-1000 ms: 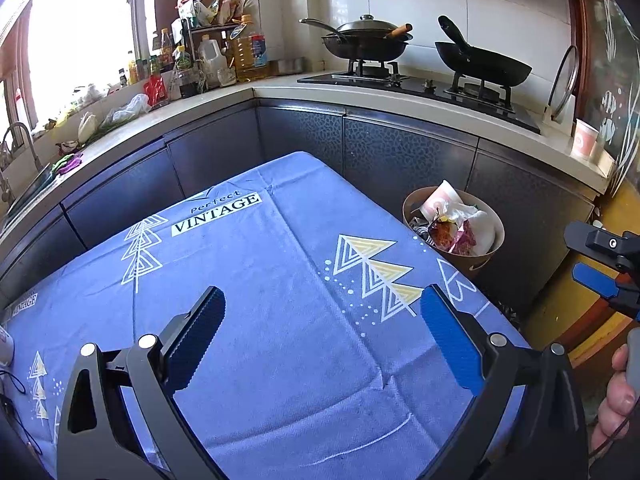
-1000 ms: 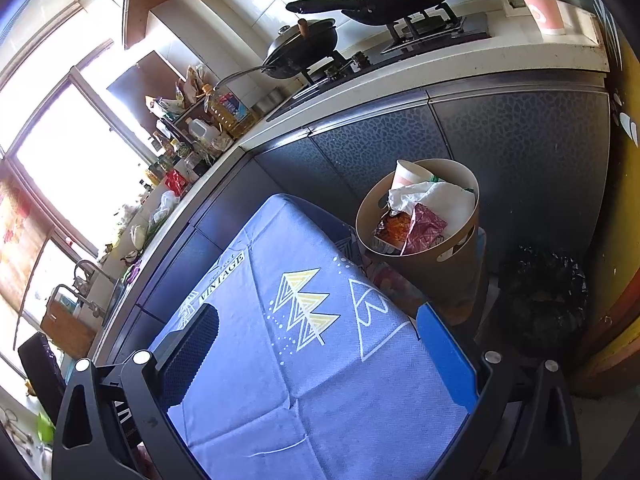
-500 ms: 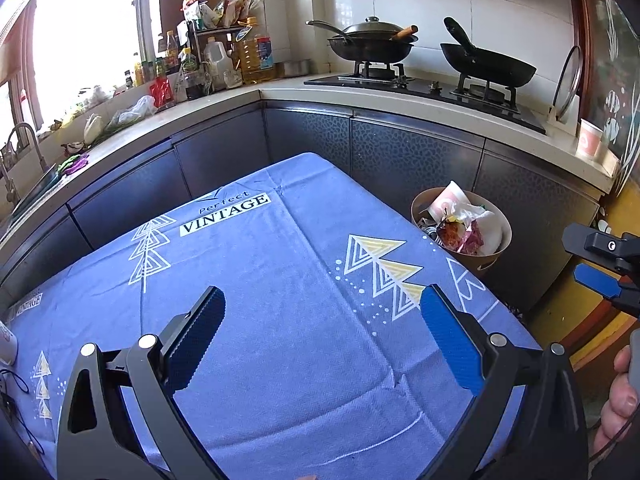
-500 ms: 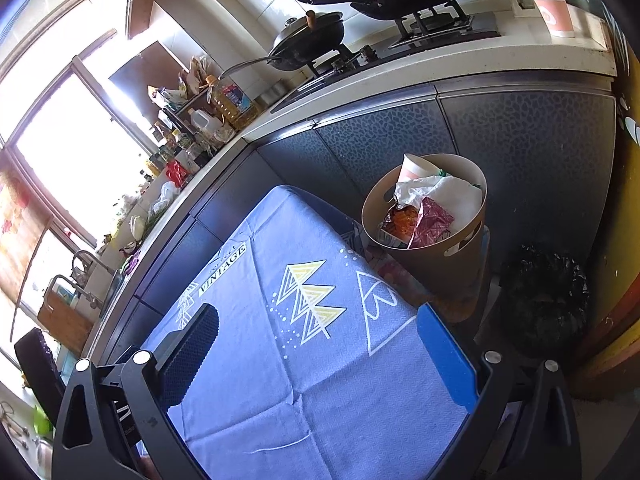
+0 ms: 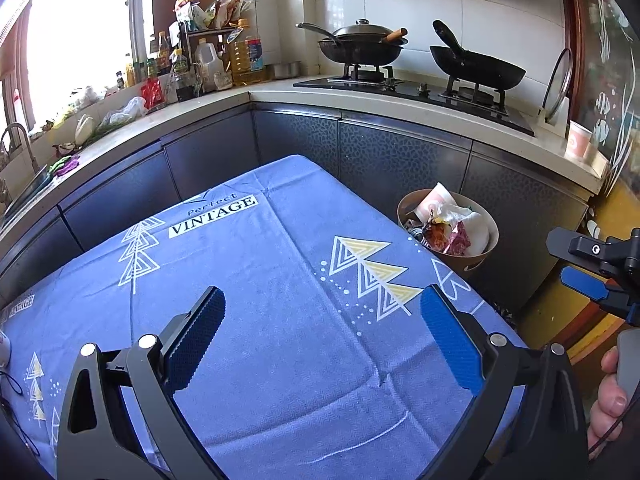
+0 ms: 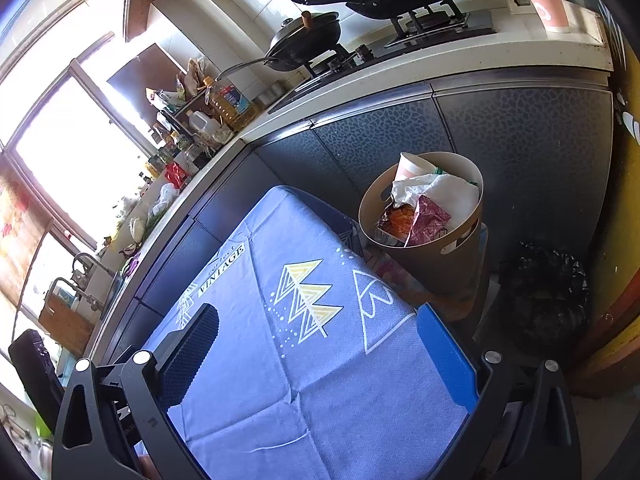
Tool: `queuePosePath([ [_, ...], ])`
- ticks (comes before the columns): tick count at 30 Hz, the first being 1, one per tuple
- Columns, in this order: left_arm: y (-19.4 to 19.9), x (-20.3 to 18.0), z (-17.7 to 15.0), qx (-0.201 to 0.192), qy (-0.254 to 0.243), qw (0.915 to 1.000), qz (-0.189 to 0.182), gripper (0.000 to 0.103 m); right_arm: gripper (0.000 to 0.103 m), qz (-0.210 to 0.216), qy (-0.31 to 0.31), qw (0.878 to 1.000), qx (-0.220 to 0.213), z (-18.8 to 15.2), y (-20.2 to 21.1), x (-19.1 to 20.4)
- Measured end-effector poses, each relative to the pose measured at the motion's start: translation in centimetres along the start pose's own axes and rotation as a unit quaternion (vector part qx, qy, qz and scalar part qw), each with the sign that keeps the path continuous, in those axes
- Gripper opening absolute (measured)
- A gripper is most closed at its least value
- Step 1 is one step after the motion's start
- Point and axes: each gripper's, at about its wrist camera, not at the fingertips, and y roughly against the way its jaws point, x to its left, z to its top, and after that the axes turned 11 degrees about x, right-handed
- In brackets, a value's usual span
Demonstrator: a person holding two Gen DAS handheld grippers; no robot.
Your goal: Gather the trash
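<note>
- The left gripper (image 5: 322, 326) hangs over the blue tablecloth (image 5: 256, 280); its fingers (image 5: 196, 336) are spread wide with nothing but bare cloth between them.
- The right gripper (image 6: 318, 344) has its fingers (image 6: 444, 354) equally wide apart and carries nothing; it hangs over the same cloth's corner, nearer the edge.
- In the left wrist view the right gripper also shows at the far right, beyond the left gripper's right finger, with part of the hand (image 5: 608, 400) that holds it below.
- The trash bin (image 6: 452, 268), a tan round tub, stands on the floor ahead of the right gripper's right finger, just past the cloth's corner and in front of the dark cabinet doors (image 6: 520, 152).
- The bin is heaped: a pale paper cup (image 6: 412, 166) leans at the back, crumpled white paper (image 6: 440, 192) lies over the middle, and a red snack wrapper (image 6: 428, 216) and an orange one (image 6: 400, 216) sit at the front.
- From the left gripper the same bin (image 5: 472, 262) lies ahead and beyond its right finger.
- A black, shiny heap (image 6: 548, 300), possibly a bag, lies on the floor to the right of the bin; the view is too dark to be sure.
- Far ahead on the kitchen worktop (image 5: 400, 114) a lidded wok (image 5: 360, 46) and an open wok (image 5: 480, 68) sit on the stove, a paper cup (image 5: 578, 146) at the right end.
- Bottles (image 5: 208, 64) crowd the corner ahead of the left finger.
</note>
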Motion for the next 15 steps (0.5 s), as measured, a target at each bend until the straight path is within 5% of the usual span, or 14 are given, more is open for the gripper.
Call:
queuePosePath([
  [15,-0.85,-0.57,-0.04,0.012,-0.006,0.9998,0.013,0.097,0.099,-0.002,0.000,1.000,0.001,0.13,-0.10,-0.04],
])
